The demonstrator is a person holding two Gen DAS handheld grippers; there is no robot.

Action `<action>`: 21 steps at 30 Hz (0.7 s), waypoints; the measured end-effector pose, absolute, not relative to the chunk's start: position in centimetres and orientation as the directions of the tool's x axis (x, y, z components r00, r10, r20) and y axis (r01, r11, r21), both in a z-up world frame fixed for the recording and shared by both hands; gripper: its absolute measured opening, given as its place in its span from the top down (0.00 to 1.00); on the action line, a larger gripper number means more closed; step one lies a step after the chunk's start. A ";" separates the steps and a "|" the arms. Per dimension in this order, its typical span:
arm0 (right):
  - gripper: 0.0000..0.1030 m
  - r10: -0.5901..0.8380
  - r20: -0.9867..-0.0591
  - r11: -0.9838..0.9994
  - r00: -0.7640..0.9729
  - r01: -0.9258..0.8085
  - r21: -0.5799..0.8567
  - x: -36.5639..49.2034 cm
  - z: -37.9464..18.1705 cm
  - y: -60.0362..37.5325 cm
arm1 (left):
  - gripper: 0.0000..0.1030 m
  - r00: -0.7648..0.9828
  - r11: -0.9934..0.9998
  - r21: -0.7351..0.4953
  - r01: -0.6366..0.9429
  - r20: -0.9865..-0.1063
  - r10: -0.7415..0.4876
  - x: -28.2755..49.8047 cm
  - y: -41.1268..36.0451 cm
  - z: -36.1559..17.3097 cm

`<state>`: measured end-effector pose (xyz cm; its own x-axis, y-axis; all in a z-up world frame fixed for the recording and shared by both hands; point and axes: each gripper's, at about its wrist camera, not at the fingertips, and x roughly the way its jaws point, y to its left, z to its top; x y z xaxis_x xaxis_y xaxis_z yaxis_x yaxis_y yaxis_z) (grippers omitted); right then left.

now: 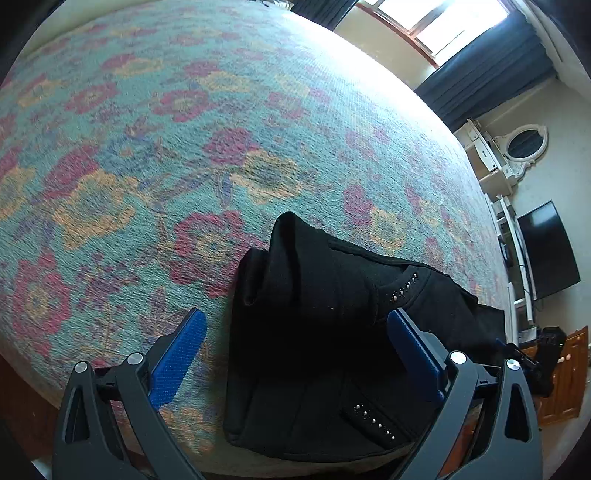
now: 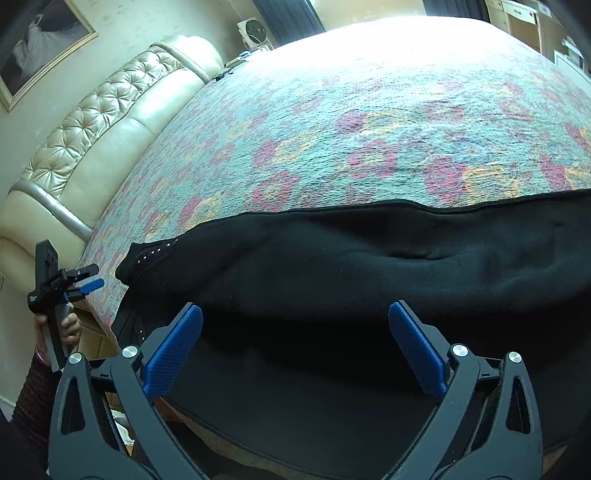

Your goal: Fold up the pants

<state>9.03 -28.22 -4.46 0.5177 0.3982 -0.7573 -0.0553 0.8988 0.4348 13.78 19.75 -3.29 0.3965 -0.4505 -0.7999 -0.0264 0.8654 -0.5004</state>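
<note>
Right now the black pants (image 1: 325, 332) lie on the bed (image 1: 184, 147), near its front edge, on a flowered bedspread (image 2: 369, 129) in teal, red and yellow. Seen from the left wrist, the waist end is bunched into a rumpled heap, with two short rows of small silver studs (image 1: 404, 286) showing on the fabric. From the right wrist view the cloth stretches flat and wide across the near edge of the bed, its far hem running as a long line from side to side.

The left claw (image 1: 295, 354) is released, its blue fingers (image 1: 177, 362) spread wide, one over the bedspread and the other over the dark cloth; nothing is gripped between them. The right claw (image 2: 295, 350) is likewise spread wide above the pants, gripping nothing.

At the left of the right wrist view, a hand (image 2: 68, 326) holds the handle of the left tool beside the corner of the bed. A padded cream headboard (image 2: 110, 122) runs along the bed's left side there, below a framed picture (image 2: 33, 48). A window (image 1: 436, 26) with dark curtains (image 1: 487, 74) and a dark screen (image 1: 546, 251) appear in the left wrist view.
</note>
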 end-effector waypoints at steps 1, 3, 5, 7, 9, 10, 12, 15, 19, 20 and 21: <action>0.02 0.402 -0.758 0.895 0.513 -0.046 0.443 9.6 -4.8 -28.5 | 0.06 0.392 0.865 -0.501 -0.020 -0.800 -0.454 14.1 19.7 -3.7; 0.02 0.413 -0.760 0.888 0.502 -0.034 0.459 10.7 -5.4 -29.0 | 0.06 0.384 0.877 -0.481 -0.004 -0.810 -0.443 14.8 19.2 -4.1; 0.02 0.434 -0.759 0.877 0.484 -0.034 0.480 11.9 -5.8 -29.5 | 0.06 0.384 0.879 -0.476 0.020 -0.808 -0.446 15.5 18.7 -4.3; 0.02 0.450 -0.758 0.876 0.473 -0.066 0.478 13.5 -5.8 -30.1 | 0.06 0.382 0.887 -0.459 0.038 -0.814 -0.438 16.6 18.2 -4.5; 0.02 0.484 -0.746 0.866 0.457 -0.126 0.484 15.1 -5.6 -30.6 | 0.06 0.367 0.877 -0.477 0.065 -0.805 -0.465 17.7 17.7 -4.8; 0.02 0.514 -0.735 0.852 0.442 -0.169 0.495 16.0 -5.4 -30.7 | 0.06 0.356 0.870 -0.487 0.073 -0.802 -0.479 18.4 17.5 -4.9; 0.02 0.531 -0.743 0.847 0.408 -0.229 0.480 17.7 -5.2 -30.8 | 0.06 0.341 0.850 -0.517 0.099 -0.785 -0.517 19.3 16.9 -5.0; 0.02 0.526 -0.760 0.850 0.382 -0.262 0.457 19.6 -5.5 -31.3 | 0.06 0.320 0.852 -0.507 0.129 -0.792 -0.520 20.6 16.5 -5.3; 0.02 0.559 -0.750 0.829 0.353 -0.219 0.515 21.6 -6.8 -32.4 | 0.06 0.342 0.844 -0.516 0.146 -0.774 -0.532 20.5 16.9 -4.8; 0.02 0.563 -0.748 0.826 0.352 -0.218 0.519 21.9 -6.9 -32.5 | 0.06 0.359 0.843 -0.509 0.175 -0.764 -0.536 20.1 16.8 -4.4; 0.02 0.568 -0.743 0.823 0.353 -0.222 0.524 22.1 -7.2 -32.6 | 0.06 0.372 0.844 -0.496 0.205 -0.758 -0.536 19.8 16.6 -4.0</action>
